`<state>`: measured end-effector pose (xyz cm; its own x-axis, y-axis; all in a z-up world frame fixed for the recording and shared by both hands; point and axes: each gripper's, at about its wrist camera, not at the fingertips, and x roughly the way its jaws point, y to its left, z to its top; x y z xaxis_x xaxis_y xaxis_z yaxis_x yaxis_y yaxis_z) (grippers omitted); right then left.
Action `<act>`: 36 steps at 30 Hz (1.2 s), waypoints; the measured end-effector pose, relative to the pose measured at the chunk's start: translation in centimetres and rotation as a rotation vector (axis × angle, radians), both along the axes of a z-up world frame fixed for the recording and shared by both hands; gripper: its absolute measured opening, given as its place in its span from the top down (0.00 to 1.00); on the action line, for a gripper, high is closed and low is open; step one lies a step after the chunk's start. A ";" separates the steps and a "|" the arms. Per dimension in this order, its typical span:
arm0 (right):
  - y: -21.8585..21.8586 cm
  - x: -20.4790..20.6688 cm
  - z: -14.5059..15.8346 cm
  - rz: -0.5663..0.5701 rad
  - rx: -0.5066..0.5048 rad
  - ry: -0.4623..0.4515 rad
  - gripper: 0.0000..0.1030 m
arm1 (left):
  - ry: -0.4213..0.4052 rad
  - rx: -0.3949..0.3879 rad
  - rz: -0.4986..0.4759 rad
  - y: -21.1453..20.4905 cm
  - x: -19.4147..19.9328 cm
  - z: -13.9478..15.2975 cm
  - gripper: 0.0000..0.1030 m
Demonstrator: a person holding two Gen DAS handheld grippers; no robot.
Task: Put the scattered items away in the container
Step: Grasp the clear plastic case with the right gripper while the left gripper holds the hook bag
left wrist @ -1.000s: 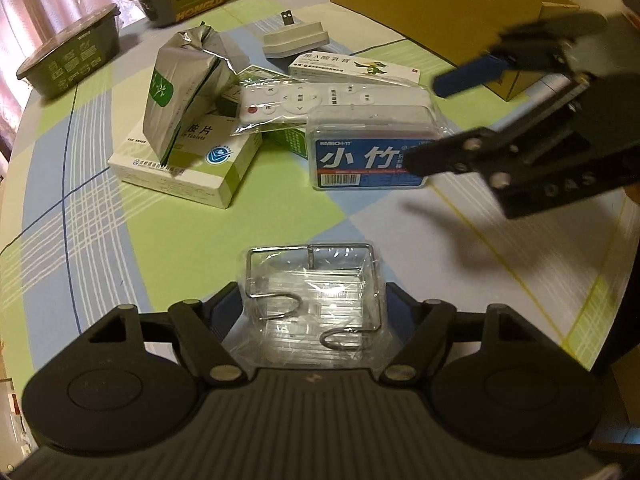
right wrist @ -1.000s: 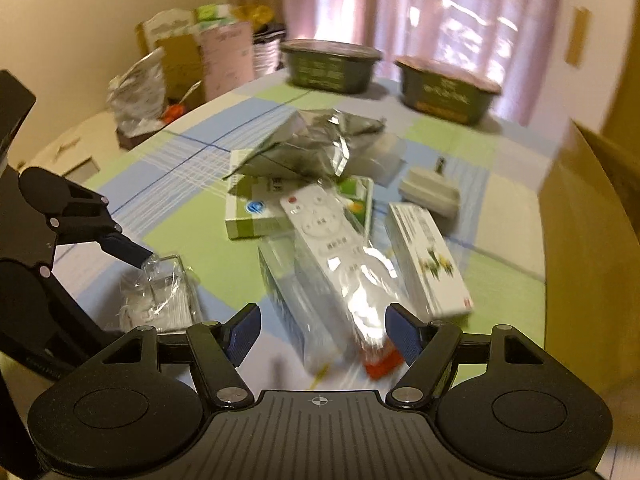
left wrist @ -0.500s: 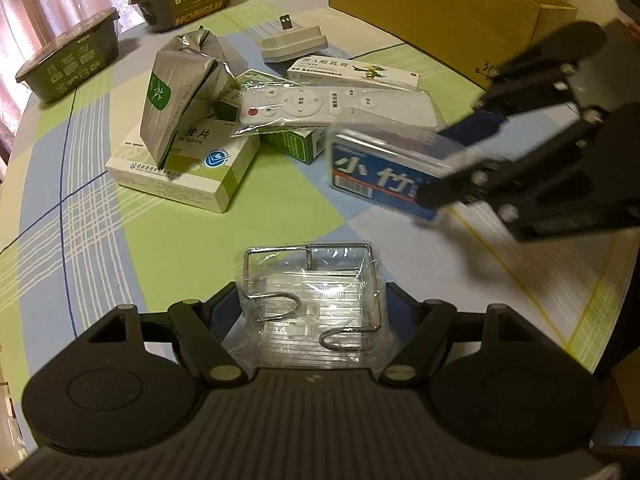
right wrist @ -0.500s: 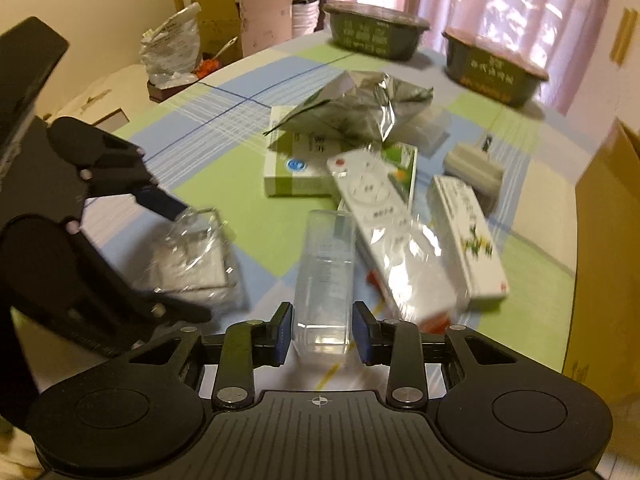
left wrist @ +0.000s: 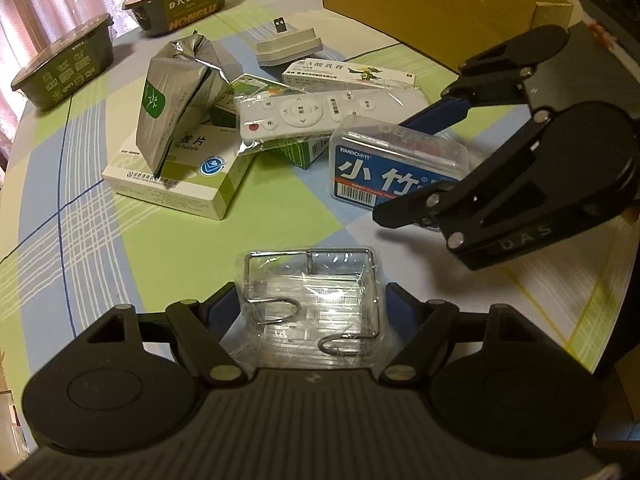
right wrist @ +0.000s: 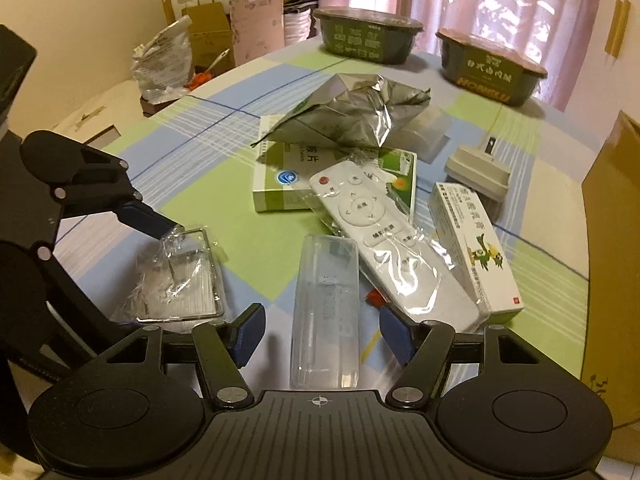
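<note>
Right gripper: jaws spread wide, one blue pad either side of the clear plastic box, not touching it. Box lies flat on the checked tablecloth, long axis running straight away from the gripper, near end under the gripper body, far end toward the remote. In the left wrist view its blue label faces the left camera.

Left gripper: jaws open around the wrapped wire rack; actual contact cannot be told. Rack rests on the cloth, hooks toward the camera.

Next out: white remote in clear film, long axis diagonal, red button at the far end, propped on a green-and-white medicine box. Long white carton just right of it. Crumpled silver foil pouch on the medicine box.

Beyond: grey plug adapter, two dark green bowls. Cardboard box at far right.
</note>
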<state>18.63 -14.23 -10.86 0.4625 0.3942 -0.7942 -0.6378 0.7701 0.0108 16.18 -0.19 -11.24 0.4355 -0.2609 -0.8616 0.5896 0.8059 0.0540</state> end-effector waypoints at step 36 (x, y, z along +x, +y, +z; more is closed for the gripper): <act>-11.2 -6.5 9.9 -0.325 0.103 -0.099 0.67 | -0.076 -0.066 -0.024 -6.3 -3.3 8.0 0.39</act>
